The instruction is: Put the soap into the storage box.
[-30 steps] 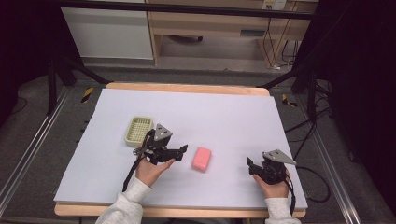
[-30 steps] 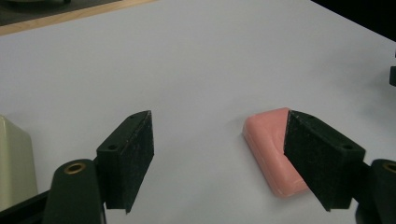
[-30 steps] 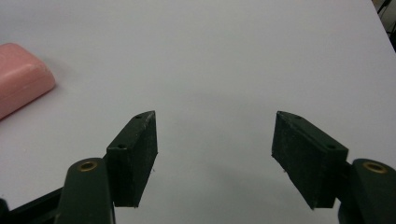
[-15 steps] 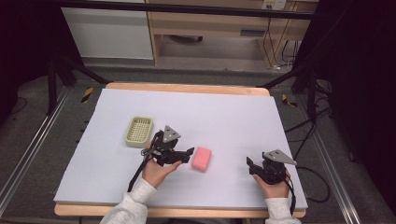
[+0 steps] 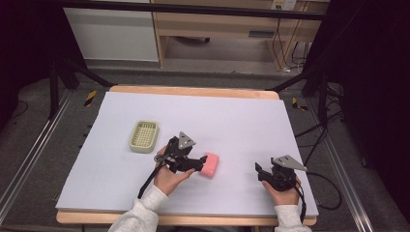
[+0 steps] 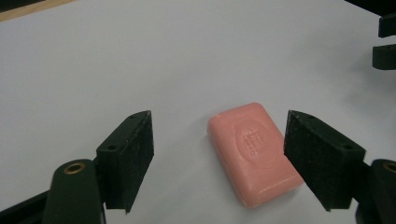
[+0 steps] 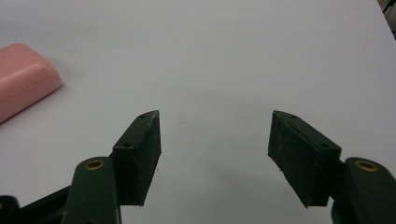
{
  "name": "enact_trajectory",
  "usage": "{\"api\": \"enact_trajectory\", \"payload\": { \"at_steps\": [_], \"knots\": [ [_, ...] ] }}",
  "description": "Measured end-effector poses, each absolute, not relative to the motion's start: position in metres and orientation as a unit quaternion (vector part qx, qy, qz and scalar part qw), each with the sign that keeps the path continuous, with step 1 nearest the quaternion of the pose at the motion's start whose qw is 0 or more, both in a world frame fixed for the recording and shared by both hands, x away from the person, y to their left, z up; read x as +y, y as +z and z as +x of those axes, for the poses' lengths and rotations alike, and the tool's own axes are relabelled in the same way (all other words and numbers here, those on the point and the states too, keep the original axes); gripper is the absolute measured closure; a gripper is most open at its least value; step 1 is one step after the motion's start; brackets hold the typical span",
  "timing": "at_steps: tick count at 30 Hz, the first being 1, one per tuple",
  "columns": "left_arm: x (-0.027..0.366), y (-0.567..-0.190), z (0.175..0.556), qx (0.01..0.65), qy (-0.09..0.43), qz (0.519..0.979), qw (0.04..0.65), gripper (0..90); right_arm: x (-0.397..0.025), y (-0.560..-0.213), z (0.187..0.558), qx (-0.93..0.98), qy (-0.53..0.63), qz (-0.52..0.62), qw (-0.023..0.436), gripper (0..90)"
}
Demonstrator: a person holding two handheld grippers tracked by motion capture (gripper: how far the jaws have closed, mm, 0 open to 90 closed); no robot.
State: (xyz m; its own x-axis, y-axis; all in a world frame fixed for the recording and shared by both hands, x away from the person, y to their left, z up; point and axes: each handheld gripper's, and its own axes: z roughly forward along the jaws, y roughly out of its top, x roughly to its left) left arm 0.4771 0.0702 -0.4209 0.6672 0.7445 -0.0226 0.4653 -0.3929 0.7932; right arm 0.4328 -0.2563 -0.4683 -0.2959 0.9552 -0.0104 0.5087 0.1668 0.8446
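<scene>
- left tool (image 6: 217,158) spread wide, pink soap (image 6: 254,151) lying flat between its jaws, untouched
- right tool (image 7: 215,154) spread, nothing between, resting on bench (image 5: 232,116)
- green tray (image 5: 144,136) near

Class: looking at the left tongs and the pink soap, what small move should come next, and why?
Probably ease the left tongs slightly forward, then close: they are open, and the soap lies flat between the jaws, nearer the right-hand jaw in the left gripper view.

Pink soap bar (image 6: 254,154): smooth, waxy, embossed. Gripper pads (image 6: 133,161): matt black, rough-textured. Tray (image 5: 144,136): ribbed, taken for plastic. Table cover (image 5: 232,121): matt.
</scene>
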Motion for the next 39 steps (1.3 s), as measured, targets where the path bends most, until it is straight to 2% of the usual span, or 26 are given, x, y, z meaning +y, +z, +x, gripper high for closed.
{"api": "enact_trajectory", "payload": {
  "at_steps": [39],
  "knots": [
    [0.027,-0.446,0.484,0.362,0.156,0.842,0.369,20.8,-0.256,-0.469,0.433,0.709,0.386,0.516,0.285,37.0]
  ]
}}
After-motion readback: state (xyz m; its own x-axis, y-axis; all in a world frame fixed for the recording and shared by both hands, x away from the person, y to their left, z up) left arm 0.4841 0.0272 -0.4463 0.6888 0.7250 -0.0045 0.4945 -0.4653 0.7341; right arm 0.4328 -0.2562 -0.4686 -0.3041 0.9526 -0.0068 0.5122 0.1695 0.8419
